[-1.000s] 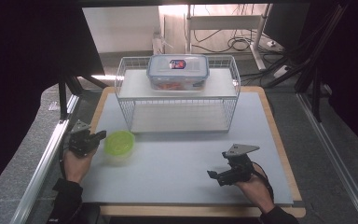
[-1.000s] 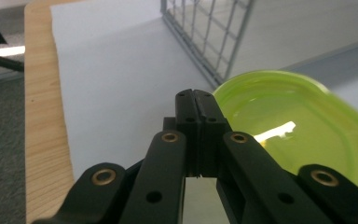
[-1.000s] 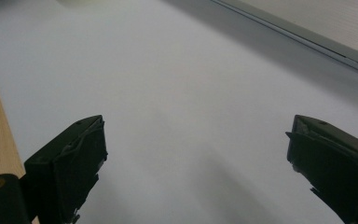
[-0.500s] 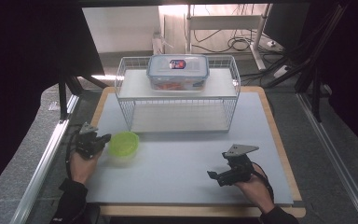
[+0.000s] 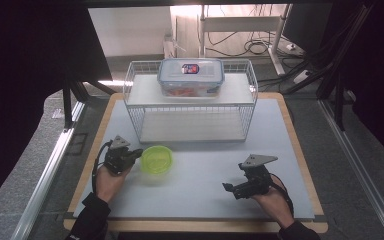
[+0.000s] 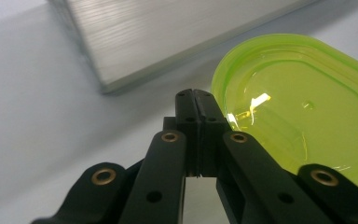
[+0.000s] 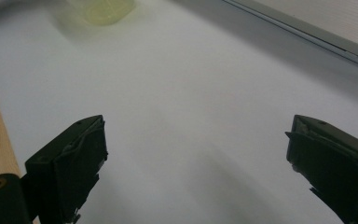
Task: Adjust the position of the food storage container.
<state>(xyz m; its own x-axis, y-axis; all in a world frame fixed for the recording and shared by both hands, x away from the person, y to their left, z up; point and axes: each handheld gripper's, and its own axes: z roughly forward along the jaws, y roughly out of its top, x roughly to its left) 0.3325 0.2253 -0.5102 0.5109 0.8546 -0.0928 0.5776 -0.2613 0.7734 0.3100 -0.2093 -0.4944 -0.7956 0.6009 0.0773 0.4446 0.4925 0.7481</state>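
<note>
Two grippers are presented at the near edge of the table. The left gripper point(image 5: 130, 156), jaws pressed together on nothing, is set against the rim of the green lid point(image 5: 156, 159), apparently for pushing. The right gripper point(image 5: 237, 188), jaws wide apart, is parked on bare table surface point(image 5: 200, 175), well apart.

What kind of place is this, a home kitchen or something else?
Probably a lab or recording workstation, not a kitchen: a wood-edged table with a grey mat, loose cables on the floor behind, and metal rails alongside. A wire rack holds a lidded food container.
</note>
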